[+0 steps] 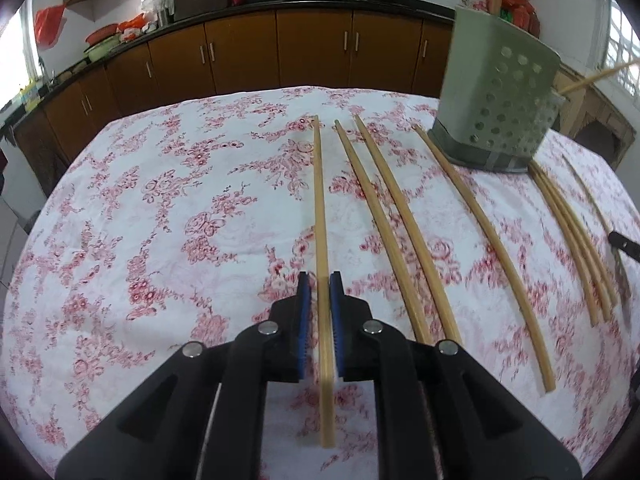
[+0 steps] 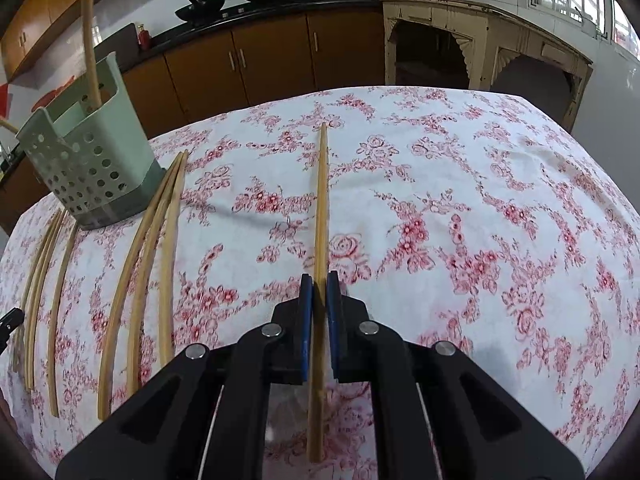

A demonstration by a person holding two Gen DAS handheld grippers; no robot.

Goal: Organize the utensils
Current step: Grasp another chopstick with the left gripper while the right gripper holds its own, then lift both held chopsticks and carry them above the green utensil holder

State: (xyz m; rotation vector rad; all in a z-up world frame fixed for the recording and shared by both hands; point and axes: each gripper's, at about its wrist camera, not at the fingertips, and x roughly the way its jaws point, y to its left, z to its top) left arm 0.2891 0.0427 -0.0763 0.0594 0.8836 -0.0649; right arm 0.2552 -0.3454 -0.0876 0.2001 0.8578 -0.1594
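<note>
Several bamboo chopsticks lie on a floral tablecloth. My left gripper [image 1: 319,280] straddles the leftmost chopstick [image 1: 320,200], its blue pads [image 1: 305,308] close on either side with small gaps. My right gripper [image 2: 319,280] is shut on a single chopstick [image 2: 321,200] that points away from me. A pale green perforated utensil holder [image 1: 496,108] stands at the far right in the left wrist view, and at the far left in the right wrist view [image 2: 86,160]. Two chopsticks [image 2: 90,32] stand in it.
More chopsticks [image 1: 400,232] lie in a row right of my left gripper, three bunched ones [image 1: 572,240] below the holder. In the right wrist view loose chopsticks [image 2: 140,272] lie left of my gripper. Kitchen cabinets [image 1: 240,52] run behind the table. A cream side table [image 2: 480,40] stands behind right.
</note>
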